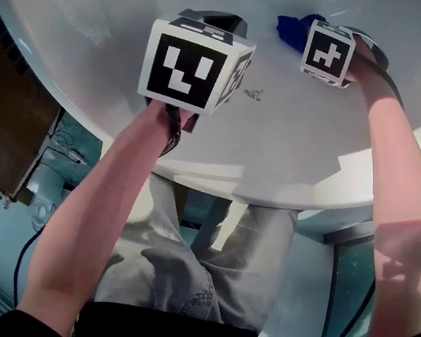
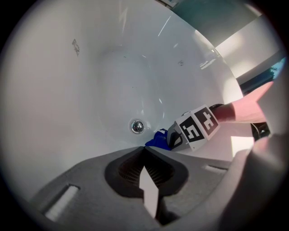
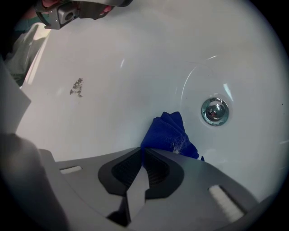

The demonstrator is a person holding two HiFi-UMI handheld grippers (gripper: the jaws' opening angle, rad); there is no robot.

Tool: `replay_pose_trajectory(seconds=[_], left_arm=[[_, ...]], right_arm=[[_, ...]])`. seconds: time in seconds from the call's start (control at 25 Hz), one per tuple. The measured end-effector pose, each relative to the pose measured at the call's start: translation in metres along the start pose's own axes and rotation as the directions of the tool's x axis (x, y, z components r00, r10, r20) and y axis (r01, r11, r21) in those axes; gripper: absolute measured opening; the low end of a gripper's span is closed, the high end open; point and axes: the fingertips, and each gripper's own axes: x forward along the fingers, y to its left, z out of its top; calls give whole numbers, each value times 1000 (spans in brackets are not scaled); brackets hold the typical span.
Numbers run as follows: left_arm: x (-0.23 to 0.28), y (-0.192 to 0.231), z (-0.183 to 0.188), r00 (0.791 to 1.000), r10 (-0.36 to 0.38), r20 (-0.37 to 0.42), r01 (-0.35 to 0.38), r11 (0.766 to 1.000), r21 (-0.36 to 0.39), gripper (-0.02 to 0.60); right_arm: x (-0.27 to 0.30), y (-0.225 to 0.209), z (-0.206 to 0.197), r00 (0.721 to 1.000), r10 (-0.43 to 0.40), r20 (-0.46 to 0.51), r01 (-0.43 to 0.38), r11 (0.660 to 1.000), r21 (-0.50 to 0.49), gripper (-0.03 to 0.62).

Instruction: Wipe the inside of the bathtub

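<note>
A white bathtub [image 1: 96,40] fills the head view. A blue cloth [image 3: 169,135] lies against its inner wall near the chrome drain [image 3: 215,111]. My right gripper [image 3: 142,149] is shut on the cloth's near edge; in the head view the blue cloth [image 1: 296,28] shows just left of that gripper's marker cube. My left gripper [image 2: 143,148] is shut with nothing in it, hovering over the tub's near wall, left of the right gripper. From the left gripper view the cloth [image 2: 159,140] and drain [image 2: 137,126] lie ahead. A small dirt smudge [image 3: 76,86] marks the wall between the grippers.
The tub's rim [image 1: 271,186] curves across the front, with the person's legs below it. A brown cabinet [image 1: 1,129] stands at the left on a teal floor. A second faint mark [image 2: 75,46] sits high on the tub wall.
</note>
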Motion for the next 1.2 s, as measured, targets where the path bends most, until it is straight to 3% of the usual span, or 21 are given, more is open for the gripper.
replay_pose_trajectory(seconds=[0.32,0.52,1.2], left_arm=[[-6,-3,1,1000,9,10,-8,1000,-11,5],[-10,-10,6,1000,-5,25,5,1000,0,5],[-21,2,5,999,8,40,-8,1000,-11,5]], right_arm=[[-13,40,5,998,64,15,-63,997,-39,23],[-25,53,12,1000,-5,28,8,994,-109,23],[-68,154,10,993,70,92,-56,987,-149,22]])
